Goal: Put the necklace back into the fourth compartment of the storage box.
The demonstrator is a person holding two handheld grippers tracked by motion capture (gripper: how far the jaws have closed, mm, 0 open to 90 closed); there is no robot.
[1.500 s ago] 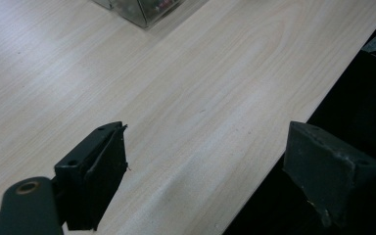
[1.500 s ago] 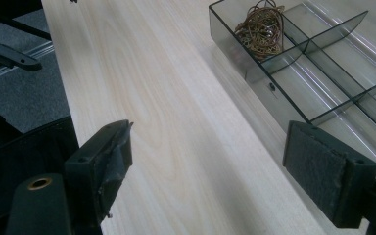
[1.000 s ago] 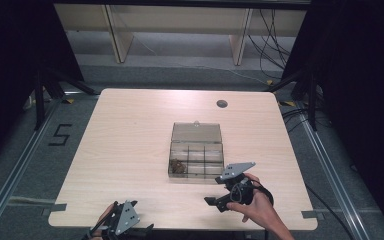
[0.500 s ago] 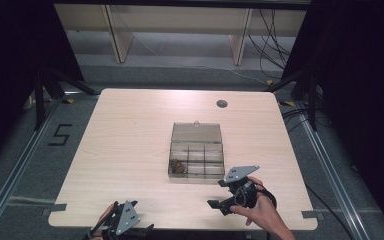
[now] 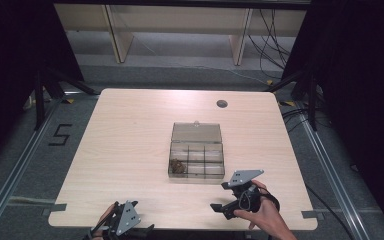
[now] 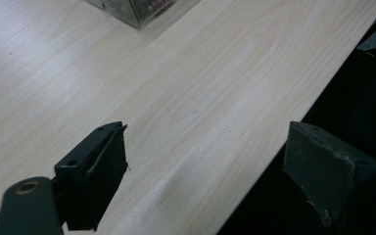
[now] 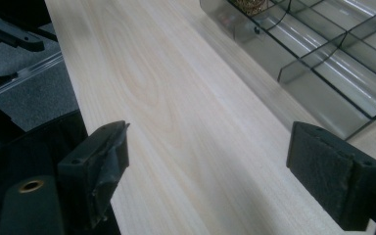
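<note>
Smoky clear box (image 5: pixel 197 150), pale woodgrain table (image 5: pixel 130 145)

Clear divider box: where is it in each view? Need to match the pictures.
High view: the clear divider box sits mid-table, lid open, just beyond the right tongs.
Left gripper view: one corner at the top edge.
Right gripper view: upper right, compartments showing.
Shared landmark: the brown clump in one compartment.

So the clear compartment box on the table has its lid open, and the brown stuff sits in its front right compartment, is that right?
Not quite. The high view shows the box with its lid open, but the brown stuff lies in the front left compartment.
</note>
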